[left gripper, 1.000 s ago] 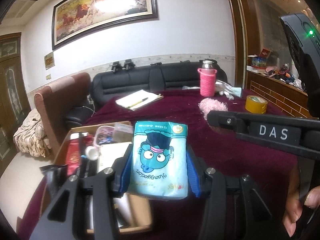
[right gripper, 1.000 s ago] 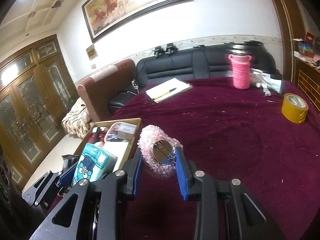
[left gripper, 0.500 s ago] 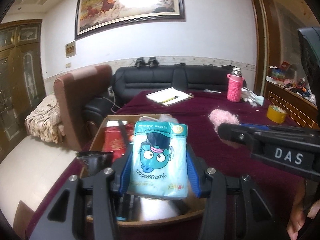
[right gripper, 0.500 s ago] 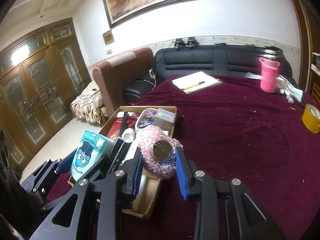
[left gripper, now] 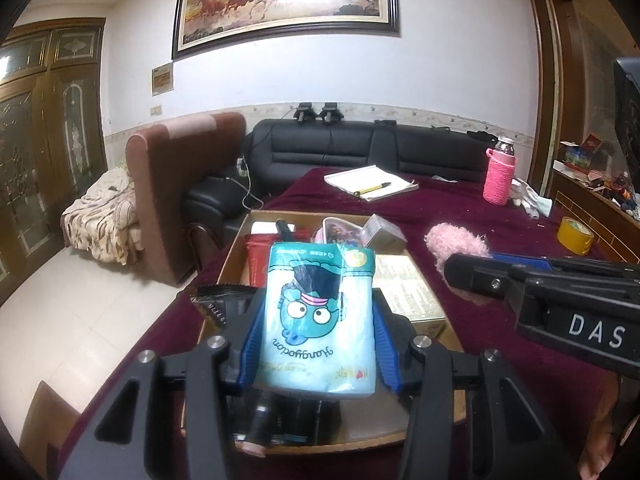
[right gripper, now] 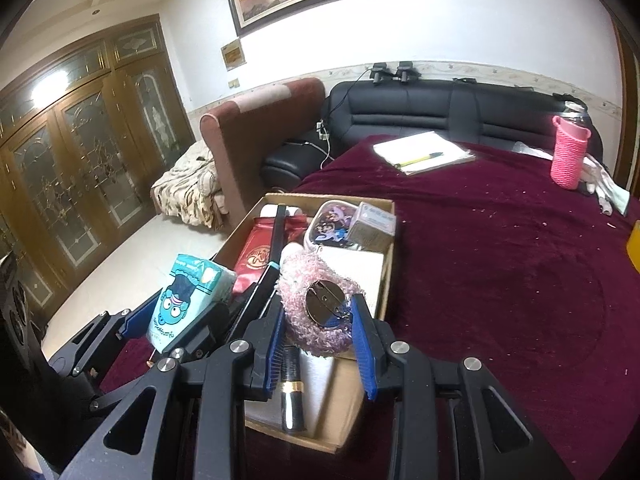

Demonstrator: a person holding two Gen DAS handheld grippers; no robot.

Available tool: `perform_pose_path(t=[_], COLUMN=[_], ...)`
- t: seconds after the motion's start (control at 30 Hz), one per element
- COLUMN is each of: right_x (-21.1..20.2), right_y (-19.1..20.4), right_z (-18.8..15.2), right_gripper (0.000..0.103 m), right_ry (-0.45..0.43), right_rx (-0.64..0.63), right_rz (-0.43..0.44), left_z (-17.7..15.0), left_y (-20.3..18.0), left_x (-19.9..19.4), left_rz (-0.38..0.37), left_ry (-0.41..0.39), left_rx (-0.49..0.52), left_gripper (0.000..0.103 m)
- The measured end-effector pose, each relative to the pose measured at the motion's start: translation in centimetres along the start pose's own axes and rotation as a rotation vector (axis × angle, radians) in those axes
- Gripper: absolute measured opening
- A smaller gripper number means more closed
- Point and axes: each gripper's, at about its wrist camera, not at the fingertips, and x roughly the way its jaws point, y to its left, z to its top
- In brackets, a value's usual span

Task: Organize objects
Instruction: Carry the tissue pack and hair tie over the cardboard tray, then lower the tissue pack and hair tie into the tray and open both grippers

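Observation:
My left gripper [left gripper: 318, 320] is shut on a light blue tissue pack [left gripper: 320, 316] with a cartoon face, held above the open cardboard box [left gripper: 236, 248]. My right gripper [right gripper: 318, 324] is shut on a fluffy pink hair clip [right gripper: 296, 280] with a round metal back, also over the box [right gripper: 390, 216]. In the right wrist view the tissue pack [right gripper: 188, 300] and the left gripper [right gripper: 176, 312] show at the lower left. In the left wrist view the pink clip [left gripper: 456, 240] sticks out past the right gripper's black finger [left gripper: 500, 280].
The box holds a red packet [right gripper: 260, 252], a cartoon pouch [right gripper: 332, 226], a small carton [right gripper: 372, 222], a black pen and papers. On the maroon tablecloth [right gripper: 500, 260] lie a notebook with pen [right gripper: 424, 152], a pink-sleeved bottle [right gripper: 568, 152] and a yellow tape roll [left gripper: 574, 236]. Sofa and armchair stand behind.
Both grippers have swung left with their loads, from over the tablecloth to above the box. The box has come to the middle of both views. Grips unchanged.

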Motion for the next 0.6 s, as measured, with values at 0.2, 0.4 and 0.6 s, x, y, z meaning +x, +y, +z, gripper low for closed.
perform_pose_path(t=[0.2,0.4,0.6], right_x=[1.4,2.8,4.4], right_y=[0.3,0.8,1.4], right_z=[0.2,0.8,1.6], right_gripper=[0.035,0.035,0.035], right_ry=[0.02,0.035,0.058], right_rx=[0.001,-0.011,-0.021], right_rz=[0.008,0.013,0.018], left_z=[-0.3,-0.5,-0.7], left_y=[0.8,1.5,2.4], left_x=[1.2,2.1,2.9], left_rz=[0.009,0.017,0.011], left_ry=[0.025,0.05,0.08], left_rx=[-0.013,-0.027,-0.059], left_gripper=[0.047,0.047,0.047])
